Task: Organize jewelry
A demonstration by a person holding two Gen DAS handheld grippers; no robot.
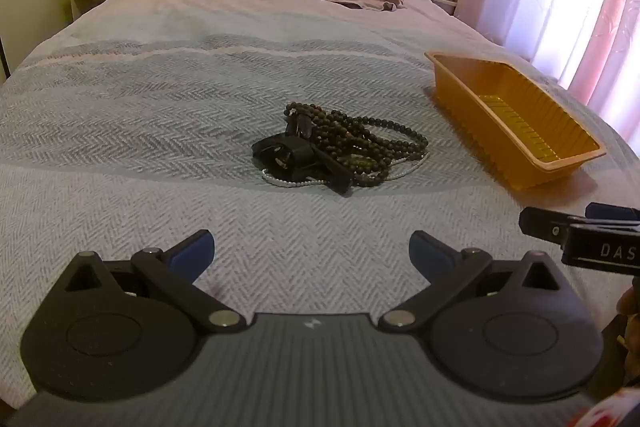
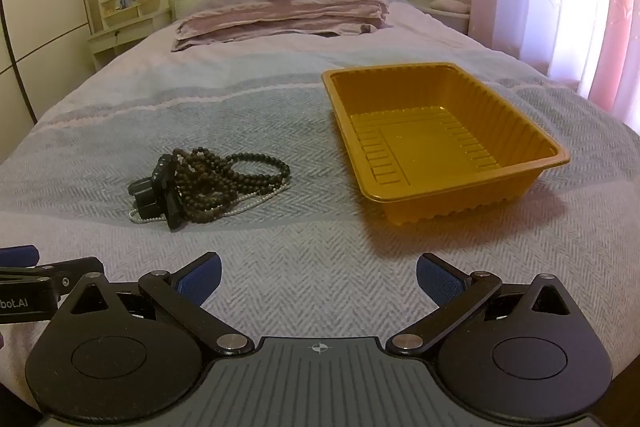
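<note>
Jewelry lies in one tangled heap on the bedspread, ahead of my left gripper and to the left of the yellow tray, which stands apart from it and holds nothing. The heap mixes dark bead strands, a thin white pearl string underneath, and a black watch or strap on top; I cannot tell exactly what that black piece is.

Both my grippers hang above the cover with jaws spread wide and nothing between them; my right gripper faces the bare cloth just before the tray.

My worry is the tangle. If I pinch one strand, I judge the others may come up with it, or drag and drop short of the tray. The pearl string looks fine and lies flat, so my pads could close on the soft bedspread instead and bunch it. The tray looks light; a loaded strand catching its rim might tip or slide it.

Writing: the right gripper's side reads "DAS" in the left view, and the left gripper's side reads "bot.AI" in the right view; both are cut off.
</note>
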